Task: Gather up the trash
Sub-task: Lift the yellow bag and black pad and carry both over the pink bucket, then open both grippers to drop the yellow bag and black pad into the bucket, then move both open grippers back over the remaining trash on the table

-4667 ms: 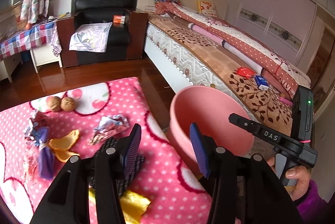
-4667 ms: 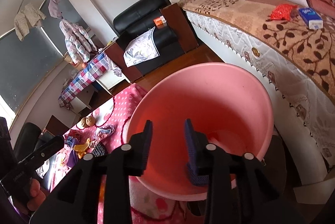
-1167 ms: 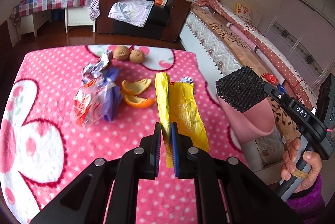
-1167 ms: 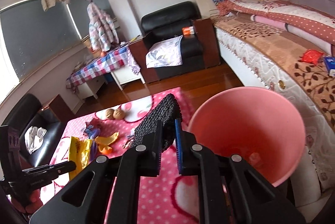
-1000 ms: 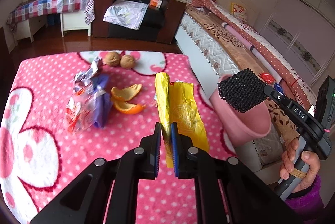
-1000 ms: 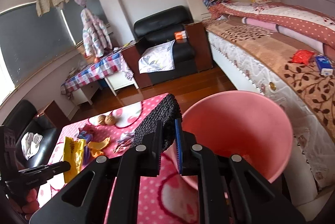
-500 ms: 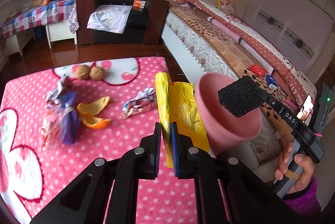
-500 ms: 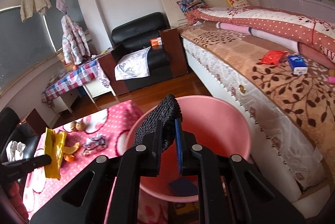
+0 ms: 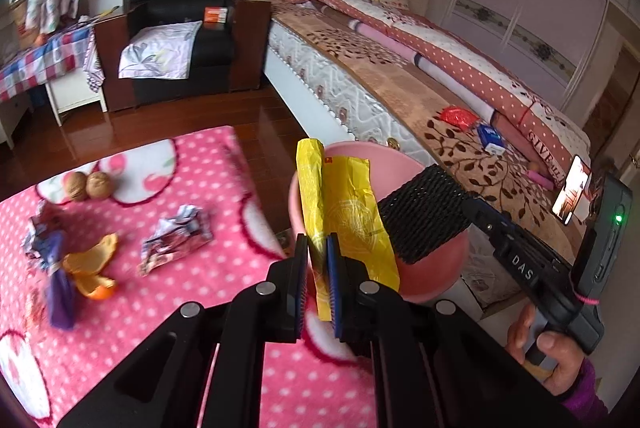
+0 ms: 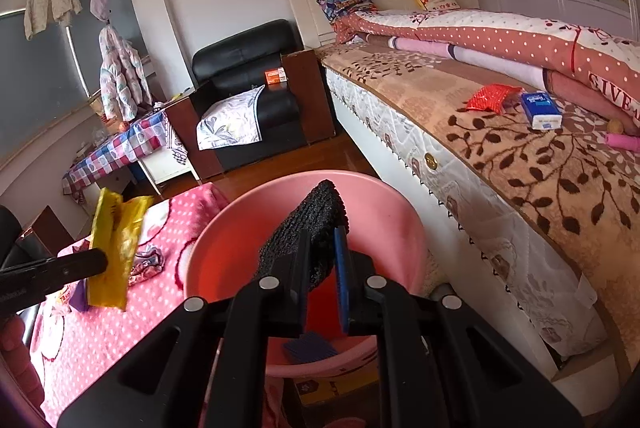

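Right tongs (image 10: 320, 248) pinch black mesh pad (image 10: 308, 232); wrapper (image 9: 344, 220) crinkly, probably foil.

The left gripper (image 9: 318, 260) is clamped shut and held level, raised up. The right gripper (image 10: 322, 248) is also pinched closed, tilted slightly downward, the person's right hand (image 9: 554, 352) wrapped around its handle.

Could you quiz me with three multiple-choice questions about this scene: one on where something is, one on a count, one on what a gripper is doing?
1. Where is the black mesh piece?
A. over the pink bin
B. on the bed
C. on the armchair

2. How many walnuts lie on the pink blanket?
A. one
B. two
C. four

3. The left gripper is:
A. open, empty
B. shut on the yellow wrapper
C. out of view

Answers:
1 A, the right gripper holds it above the bin's opening.
2 B, a pair sits together.
3 B, the wrapper stands pinched between its jaws.
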Available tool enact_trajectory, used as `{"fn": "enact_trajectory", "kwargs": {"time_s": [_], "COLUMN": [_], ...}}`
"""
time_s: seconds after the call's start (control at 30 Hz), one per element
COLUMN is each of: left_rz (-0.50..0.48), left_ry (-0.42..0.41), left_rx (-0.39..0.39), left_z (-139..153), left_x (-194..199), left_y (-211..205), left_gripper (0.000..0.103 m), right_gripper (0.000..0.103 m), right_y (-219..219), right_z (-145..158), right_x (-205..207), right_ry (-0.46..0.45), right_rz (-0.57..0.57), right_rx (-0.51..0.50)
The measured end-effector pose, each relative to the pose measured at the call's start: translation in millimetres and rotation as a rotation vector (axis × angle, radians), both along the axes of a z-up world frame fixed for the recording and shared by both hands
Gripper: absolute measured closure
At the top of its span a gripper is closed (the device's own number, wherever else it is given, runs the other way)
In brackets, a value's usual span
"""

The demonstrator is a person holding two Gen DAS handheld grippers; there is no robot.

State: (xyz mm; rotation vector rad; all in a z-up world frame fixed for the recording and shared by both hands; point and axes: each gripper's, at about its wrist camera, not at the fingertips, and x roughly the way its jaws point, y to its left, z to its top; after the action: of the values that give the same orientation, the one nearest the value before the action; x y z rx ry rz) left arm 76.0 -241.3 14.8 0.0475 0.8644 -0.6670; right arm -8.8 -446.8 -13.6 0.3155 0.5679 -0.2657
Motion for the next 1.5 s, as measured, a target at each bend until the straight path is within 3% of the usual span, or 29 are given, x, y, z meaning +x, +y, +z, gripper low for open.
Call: {"fn": "enact_trajectory", "kwargs": {"time_s": [0.3,0.5,0.6,0.73,0.97,1.5], "left_rz": [-0.026,-0.040,-0.032,-0.019,-0.020,0.051], "left_ry": [0.032,0.040,0.033,0.039,0.015,-0.029], "left_rx": [0.048,0.053,0.048,0.029,0.024,0.015], "left_z": [-23.3,-29.7,-28.1,-24.2,-14.3,3.9], "left_x": [15.3,16.3,17.0,17.8,9.8,-1.5], "left_y": [-38.9,-45.6,-43.0,-36.6,-25.8,20.8], "left_gripper": [0.093,0.083,0.073,0.071,0.069,0.064], "right_gripper": [0.091,0.091,0.091,0.090,0.068,0.068], "right_y": [-5.4,-9.6,-9.6,-13.5,-15.1,26.3], "right_z": [-7.9,-12.9,-13.2,-14.3,-13.2,9.7], "right_x": [-1.0,0.3,0.9,2.8,3.9,0.4], "right_ry": [0.011,0.020,0.021,0.024,0.031,-0.018], "right_rz": [0.002,-0.001,-0.002,-0.016,-0.040,0.104], "right_rx": [0.006,0.017,0.022,0.049,0.084,0.084]}}
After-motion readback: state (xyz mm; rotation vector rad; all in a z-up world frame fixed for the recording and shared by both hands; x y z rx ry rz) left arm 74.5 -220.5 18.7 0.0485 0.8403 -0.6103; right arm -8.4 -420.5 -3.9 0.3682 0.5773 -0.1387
